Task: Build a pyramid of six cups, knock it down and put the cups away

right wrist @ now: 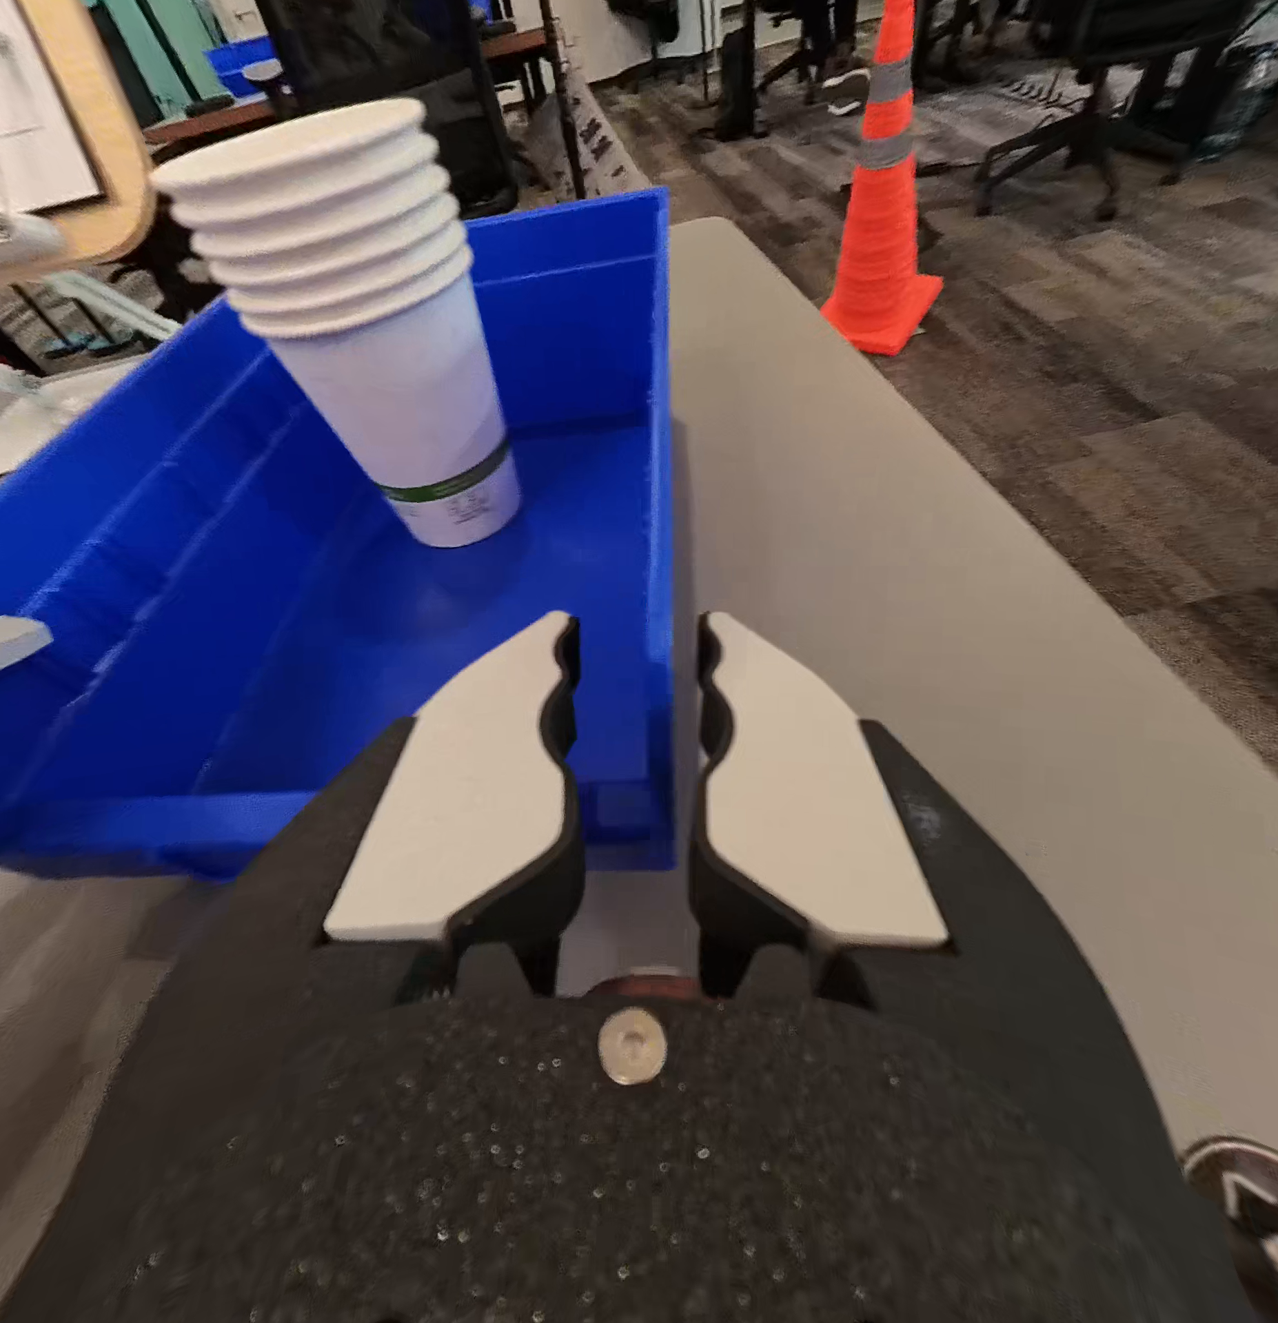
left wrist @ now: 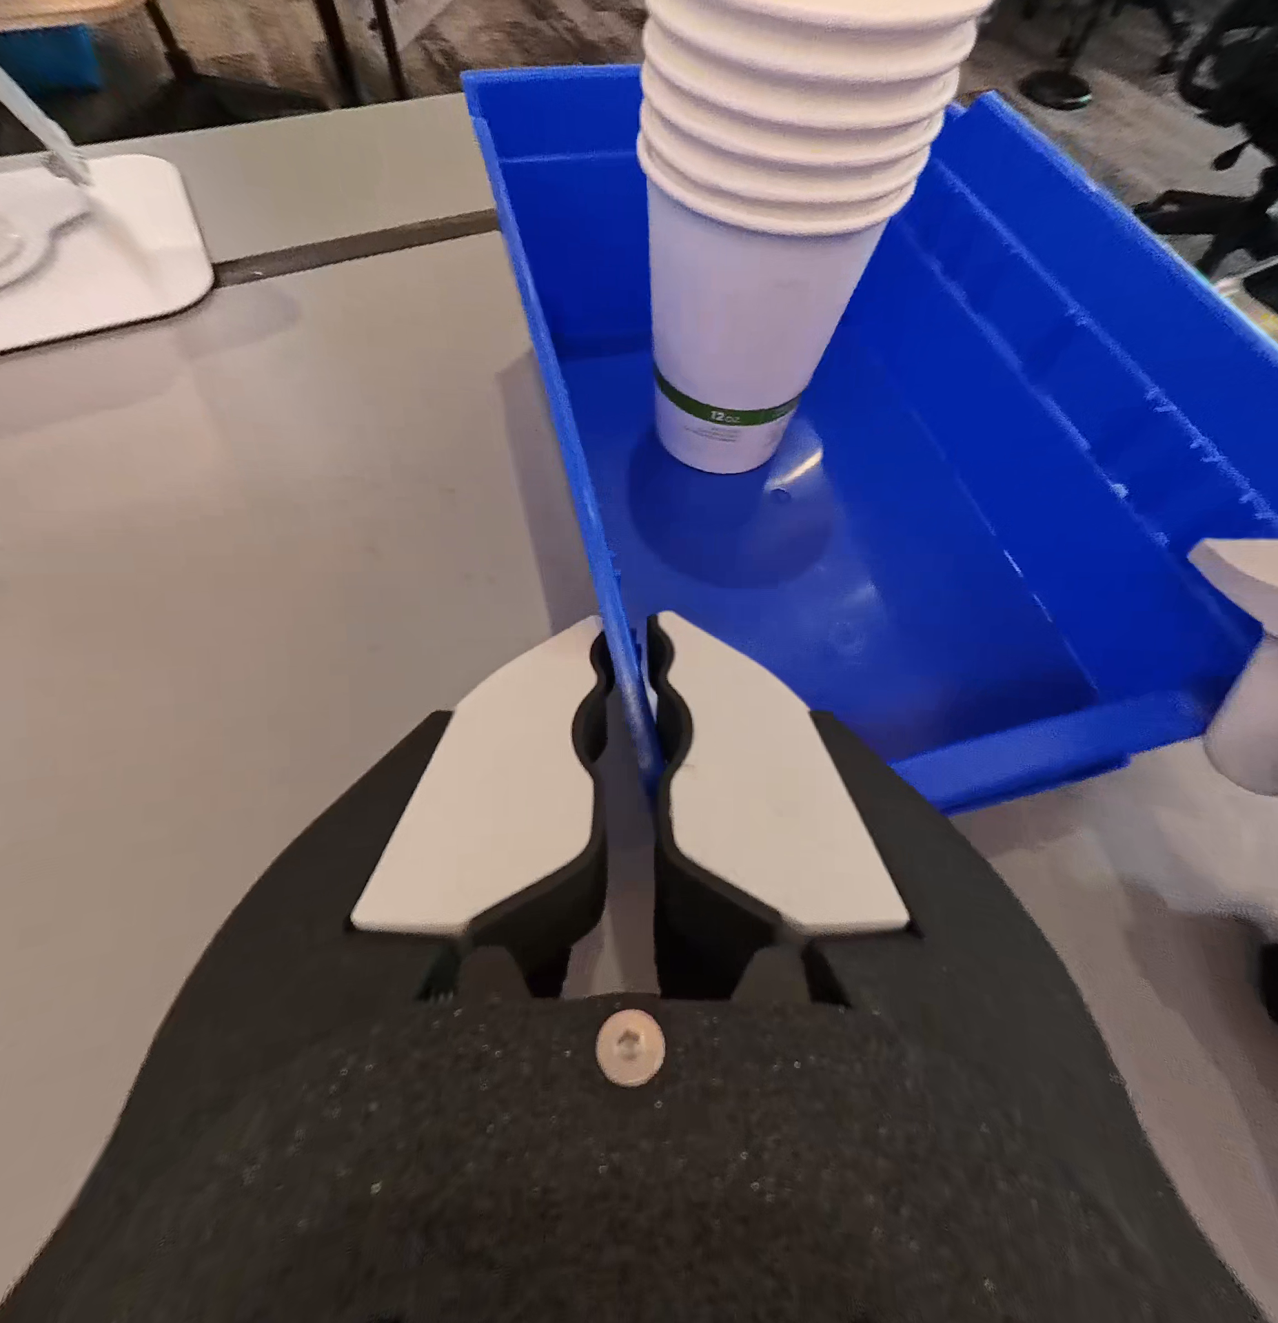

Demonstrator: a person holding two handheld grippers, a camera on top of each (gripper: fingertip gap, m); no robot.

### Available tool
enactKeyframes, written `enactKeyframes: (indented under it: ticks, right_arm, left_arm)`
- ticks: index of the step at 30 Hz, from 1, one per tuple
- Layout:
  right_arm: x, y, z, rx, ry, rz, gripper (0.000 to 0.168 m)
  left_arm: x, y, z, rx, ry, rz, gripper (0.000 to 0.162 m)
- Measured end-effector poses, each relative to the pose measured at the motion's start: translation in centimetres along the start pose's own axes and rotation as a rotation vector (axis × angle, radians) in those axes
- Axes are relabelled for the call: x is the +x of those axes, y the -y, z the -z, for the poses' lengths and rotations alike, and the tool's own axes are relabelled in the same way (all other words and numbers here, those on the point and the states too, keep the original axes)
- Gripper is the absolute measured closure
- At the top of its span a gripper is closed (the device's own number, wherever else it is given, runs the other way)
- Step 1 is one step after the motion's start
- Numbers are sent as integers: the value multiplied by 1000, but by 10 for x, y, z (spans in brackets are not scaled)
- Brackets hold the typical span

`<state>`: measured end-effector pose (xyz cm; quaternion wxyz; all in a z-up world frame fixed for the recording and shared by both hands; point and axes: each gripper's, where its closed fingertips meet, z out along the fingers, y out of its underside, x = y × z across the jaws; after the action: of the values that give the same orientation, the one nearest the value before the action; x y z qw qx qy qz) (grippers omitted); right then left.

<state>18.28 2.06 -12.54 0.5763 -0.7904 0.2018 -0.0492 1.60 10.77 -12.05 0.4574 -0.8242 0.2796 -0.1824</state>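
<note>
The grey table (right wrist: pixel 872 573) stands in a room with patterned carpet (right wrist: pixel 1123 358) and an orange cone (right wrist: pixel 881 236) on it. A blue bin (left wrist: pixel 1051 401) lies on the table, and a nested stack of white cups (left wrist: pixel 758 286) stands upright inside it. The left claw (left wrist: pixel 627 626) is closed on the bin's left wall. The right claw (right wrist: pixel 637 626) is narrowly open around the right wall, not touching.

— What stood beyond the grey table (right wrist: pixel 872 573)?

— An orange traffic cone (right wrist: pixel 881 215) with grey bands, upright on the patterned carpet (right wrist: pixel 1123 429) just past the table's far corner.

— And at the other end?

— A flat white stand base (left wrist: pixel 85 250) lay on the tabletop (a thin arm rose from it). Dark office chairs (right wrist: pixel 1094 93) waited farther back, blurred.
</note>
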Motion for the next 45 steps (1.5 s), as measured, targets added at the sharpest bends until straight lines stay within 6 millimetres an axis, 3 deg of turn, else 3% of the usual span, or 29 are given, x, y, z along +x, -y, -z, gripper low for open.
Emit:
enactKeyframes:
  ticks: [4,7,14,19,23,28,33,34,35,36,38,40,42,45]
  right_arm:
    - [-14,0,5,-25,-42,-52,165]
    - [-43,1,7,-38,-10,-79,166]
    - [-174,5,13,-19,106,-13,166]
    - [-264,0,15,-12,198,56,166]
    - [-311,-19,16,-41,248,86,166]
    - [-338,-44,17,-56,287,98,166]
    - [-339,-55,16,5,284,143,165]
    - [-338,-53,17,26,290,170,164]
    - [-336,-50,21,47,297,197,157]
    - [-336,-45,29,66,324,229,145]
    - [-341,-32,55,124,427,268,124]
    - [-354,-14,90,233,546,261,120]
    - [-377,-9,115,283,627,269,119]
    - [-433,-44,131,189,767,330,106]
  left_arm:
    - [-16,1,8,32,69,-14,157]
    - [-39,7,23,47,87,-6,158]
    - [-151,11,92,140,189,28,158]
    - [-230,-16,138,134,298,21,158]
    - [-272,-41,160,118,351,74,158]
    - [-299,-66,172,104,363,106,158]
    - [-302,-81,166,98,286,169,154]
    - [-298,-81,167,86,234,168,143]
    - [-293,-78,172,83,185,178,108]
    - [-288,-75,183,95,131,195,82]
    - [-280,-66,224,182,26,219,81]
    - [-293,-66,273,266,-21,264,81]
    - [-327,-73,314,327,-47,344,84]
    - [-438,-104,339,290,227,355,85]
